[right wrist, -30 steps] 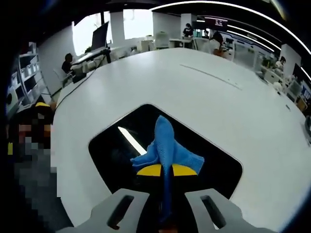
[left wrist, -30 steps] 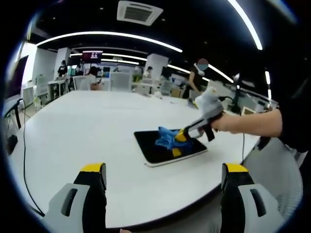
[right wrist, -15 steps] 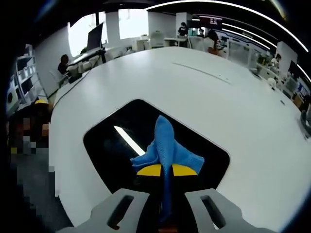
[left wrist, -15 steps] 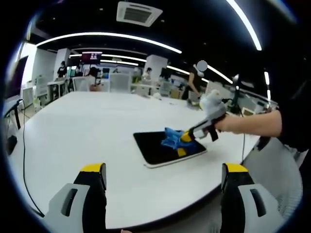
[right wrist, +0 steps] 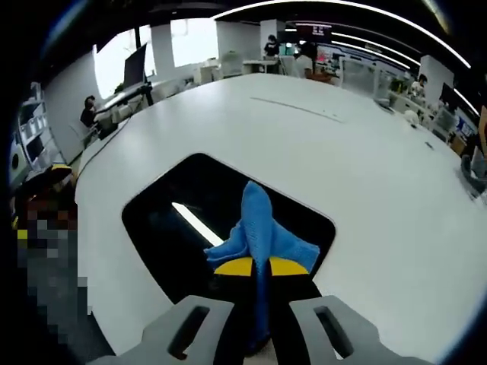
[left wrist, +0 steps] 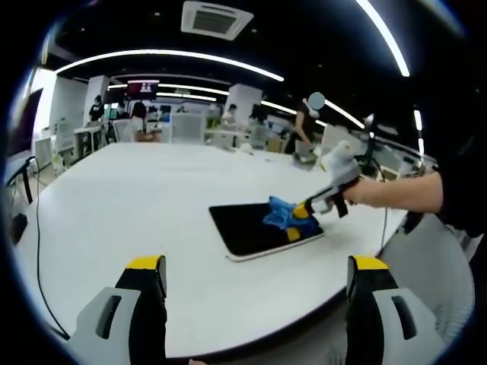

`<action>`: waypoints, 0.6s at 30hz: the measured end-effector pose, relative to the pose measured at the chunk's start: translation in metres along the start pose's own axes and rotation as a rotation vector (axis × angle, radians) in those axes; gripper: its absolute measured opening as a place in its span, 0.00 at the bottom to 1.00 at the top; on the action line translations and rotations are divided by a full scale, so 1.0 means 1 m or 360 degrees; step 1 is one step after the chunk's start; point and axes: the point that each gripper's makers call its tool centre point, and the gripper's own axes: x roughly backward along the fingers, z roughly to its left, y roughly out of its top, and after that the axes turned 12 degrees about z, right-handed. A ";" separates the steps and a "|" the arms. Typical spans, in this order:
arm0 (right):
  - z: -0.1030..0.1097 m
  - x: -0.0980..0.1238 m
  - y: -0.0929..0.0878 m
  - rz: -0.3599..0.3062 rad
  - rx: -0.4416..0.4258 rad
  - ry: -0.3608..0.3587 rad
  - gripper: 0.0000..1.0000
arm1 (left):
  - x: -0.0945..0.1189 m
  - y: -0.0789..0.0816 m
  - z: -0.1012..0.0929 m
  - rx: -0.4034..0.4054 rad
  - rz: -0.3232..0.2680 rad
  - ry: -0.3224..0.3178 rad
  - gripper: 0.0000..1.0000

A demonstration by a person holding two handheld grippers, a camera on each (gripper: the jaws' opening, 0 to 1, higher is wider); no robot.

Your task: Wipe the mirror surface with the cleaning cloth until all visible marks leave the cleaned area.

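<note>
A dark rectangular mirror (left wrist: pixel 247 230) (right wrist: pixel 175 228) lies flat on the white table (left wrist: pixel 122 198). My right gripper (right wrist: pixel 253 268) (left wrist: pixel 303 212) is shut on a blue cleaning cloth (right wrist: pixel 262 228) (left wrist: pixel 280 214), which rests on the mirror near its right edge in the left gripper view. A bright ceiling light reflects as a streak in the glass. My left gripper (left wrist: pixel 257 275) stands open near the table's front edge, well short of the mirror, with nothing between its yellow-tipped fingers (left wrist: pixel 146 268).
The white table (right wrist: pixel 365 190) spreads wide around the mirror. A cable (left wrist: pixel 38 258) hangs at its left edge. Desks, chairs and several people stand at the far end of the office. A person's arm (left wrist: pixel 396 192) reaches in from the right.
My right gripper has dragged the cloth across the mirror toward its right edge. The left gripper has stayed still.
</note>
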 end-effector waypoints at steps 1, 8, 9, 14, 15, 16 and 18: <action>-0.002 0.001 -0.001 0.0002 -0.0014 -0.0005 0.00 | 0.000 0.000 0.000 -0.0001 0.0001 0.0000 0.99; -0.007 0.005 -0.006 0.0001 -0.0043 -0.0017 0.00 | 0.000 0.000 0.000 -0.0001 0.0001 -0.0004 0.99; -0.007 0.005 -0.006 0.0001 -0.0045 -0.0016 0.00 | 0.000 0.000 0.000 -0.0001 0.0002 -0.0002 0.99; -0.008 0.004 -0.006 -0.0004 -0.0068 -0.0007 0.00 | -0.001 0.000 0.000 0.0000 0.0003 -0.0002 0.99; -0.009 0.004 -0.006 -0.0005 -0.0068 -0.0008 0.00 | -0.001 0.000 0.000 0.0000 0.0004 -0.0001 0.99; -0.009 0.005 -0.006 -0.0006 -0.0070 -0.0010 0.00 | -0.001 0.000 0.000 0.0001 0.0003 0.0000 0.99; -0.009 0.006 -0.007 -0.0008 -0.0076 -0.0016 0.00 | 0.000 0.000 0.000 0.0002 0.0002 0.0002 0.99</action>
